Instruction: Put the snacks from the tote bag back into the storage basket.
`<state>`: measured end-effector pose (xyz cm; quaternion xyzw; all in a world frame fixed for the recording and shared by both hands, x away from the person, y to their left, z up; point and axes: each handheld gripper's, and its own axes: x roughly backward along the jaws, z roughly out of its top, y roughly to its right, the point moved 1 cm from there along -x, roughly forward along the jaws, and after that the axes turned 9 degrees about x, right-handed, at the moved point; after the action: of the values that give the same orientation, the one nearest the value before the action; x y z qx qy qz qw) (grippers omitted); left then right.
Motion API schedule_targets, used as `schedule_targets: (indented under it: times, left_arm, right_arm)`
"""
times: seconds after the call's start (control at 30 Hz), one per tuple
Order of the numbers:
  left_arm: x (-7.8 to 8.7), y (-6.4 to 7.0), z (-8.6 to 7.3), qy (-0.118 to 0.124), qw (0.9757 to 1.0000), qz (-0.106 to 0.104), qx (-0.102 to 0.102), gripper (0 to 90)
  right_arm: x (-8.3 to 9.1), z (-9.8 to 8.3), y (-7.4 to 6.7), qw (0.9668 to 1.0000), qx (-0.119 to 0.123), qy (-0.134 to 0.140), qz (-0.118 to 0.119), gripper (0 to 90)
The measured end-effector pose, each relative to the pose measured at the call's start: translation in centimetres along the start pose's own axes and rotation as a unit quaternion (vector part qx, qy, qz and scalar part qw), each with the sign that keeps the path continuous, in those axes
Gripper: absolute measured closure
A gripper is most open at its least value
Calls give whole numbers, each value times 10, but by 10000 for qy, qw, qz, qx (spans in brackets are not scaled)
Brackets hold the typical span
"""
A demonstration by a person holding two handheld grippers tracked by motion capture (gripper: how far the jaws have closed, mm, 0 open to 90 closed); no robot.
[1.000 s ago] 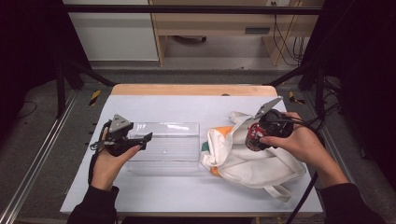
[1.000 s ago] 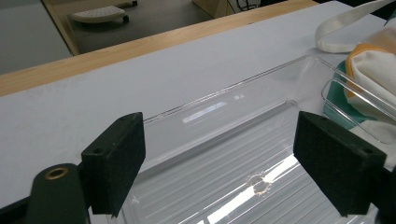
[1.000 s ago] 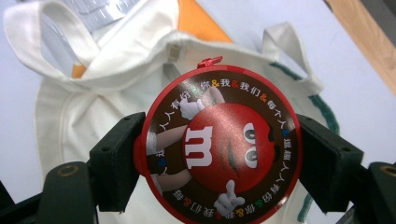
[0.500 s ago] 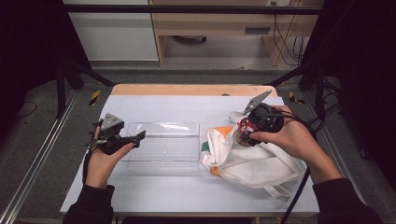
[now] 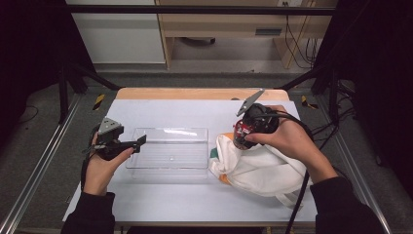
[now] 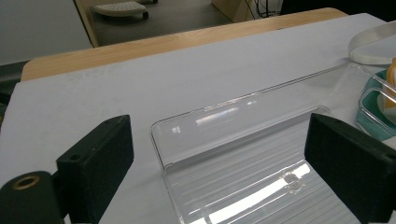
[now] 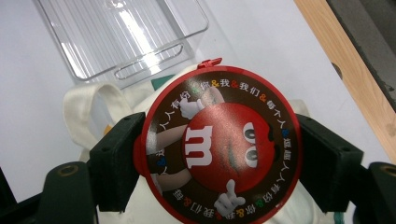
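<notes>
1. A clear plastic tray (image 5: 168, 152) lies empty at the middle of the white bench (image 5: 195, 109), its long side running 9 to 3 o'clock; a white cloth bag (image 5: 258, 168) slumps just beside its 3 o'clock end, touching it, with a teal and orange item (image 5: 217, 165) peeping out at the seam
2. The left claw (image 5: 138, 142), jaws spread apart and holding nothing, hovers at the tray's 9 o'clock end; the right claw (image 7: 219, 154) is clamped on a round red M&M's tin (image 7: 219, 144) above the bag
3. Bare bench stretches toward 12 o'clock as far as the wooden edge (image 5: 195, 93); the strip at 6 o'clock is open too
4. Since half a second ago the tin has risen off the bag toward 12 o'clock, while the left claw has drawn level with the tray's end
</notes>
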<state>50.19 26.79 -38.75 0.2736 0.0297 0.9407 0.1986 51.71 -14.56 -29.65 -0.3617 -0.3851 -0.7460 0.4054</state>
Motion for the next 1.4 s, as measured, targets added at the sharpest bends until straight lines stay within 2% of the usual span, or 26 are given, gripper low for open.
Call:
schedule_targets:
  times: [0.3, 0.67, 1.4]
  left_arm:
    - [1, -5, 0, 40, 9999, 48, 111, 64]
    - [2, -6, 0, 26, 9999, 31, 93, 59]
    - [8, -15, 2, 101, 9997, 29, 210, 59]
  right_arm:
    - [-8, 16, -1, 9998, 144, 73, 95, 243]
    - [-15, 29, -5, 9995, 216, 141, 186, 243]
    - [-31, 57, -7, 9979, 501, 175, 367, 244]
